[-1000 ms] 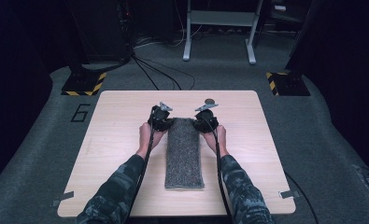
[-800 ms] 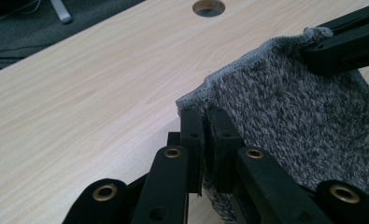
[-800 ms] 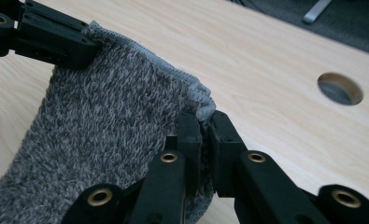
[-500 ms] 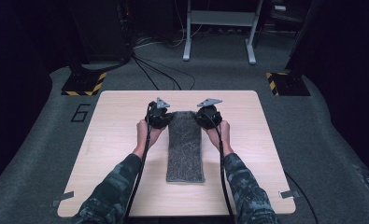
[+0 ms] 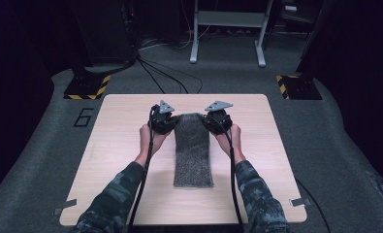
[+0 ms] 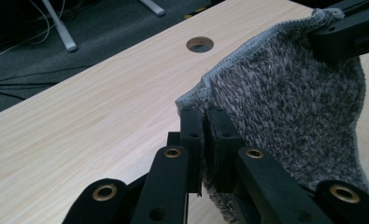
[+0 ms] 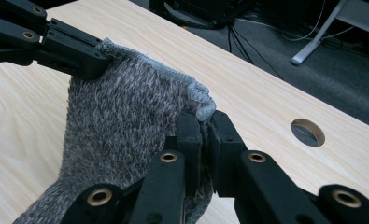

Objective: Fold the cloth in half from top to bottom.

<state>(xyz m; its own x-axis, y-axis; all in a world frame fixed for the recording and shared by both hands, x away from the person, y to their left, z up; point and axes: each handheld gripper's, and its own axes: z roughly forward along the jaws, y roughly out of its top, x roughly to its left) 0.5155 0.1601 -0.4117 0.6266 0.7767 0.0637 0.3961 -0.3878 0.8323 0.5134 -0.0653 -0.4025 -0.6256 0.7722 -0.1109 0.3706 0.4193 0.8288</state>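
Left gripper [image 5: 168, 122]: jaws clamped on one far corner of the grey towel [image 5: 193, 150]. Right gripper [image 5: 213, 121]: jaws clamped on the other far corner of the towel.

Towel: long narrow strip of speckled grey terry, nubby pile, paler stitched hem along the edge. Far end held raised between the two grippers; near end lies flat on the table [image 5: 106, 160], running back toward the person between the forearms.

High view: whole length of the towel, both hands beside its far end, a grey three-cornered plate on top of each gripper, black cables trailing along the camouflage sleeves [image 5: 116, 204].

Left gripper view: hem bunched between the black jaws, pile draped to their right, the other gripper's jaw biting the opposite corner beyond the towel. Also a round hole [image 6: 200, 44] cut in the tabletop beyond the towel, too small to make out from above.

Right gripper view: curled hem corner [image 7: 200, 100] pinched at the jaw tips, the same hole [image 7: 308, 131] beyond the towel.

Table: pale wood-grain laminate, rounded corners, on grey carpet [image 5: 43, 145].
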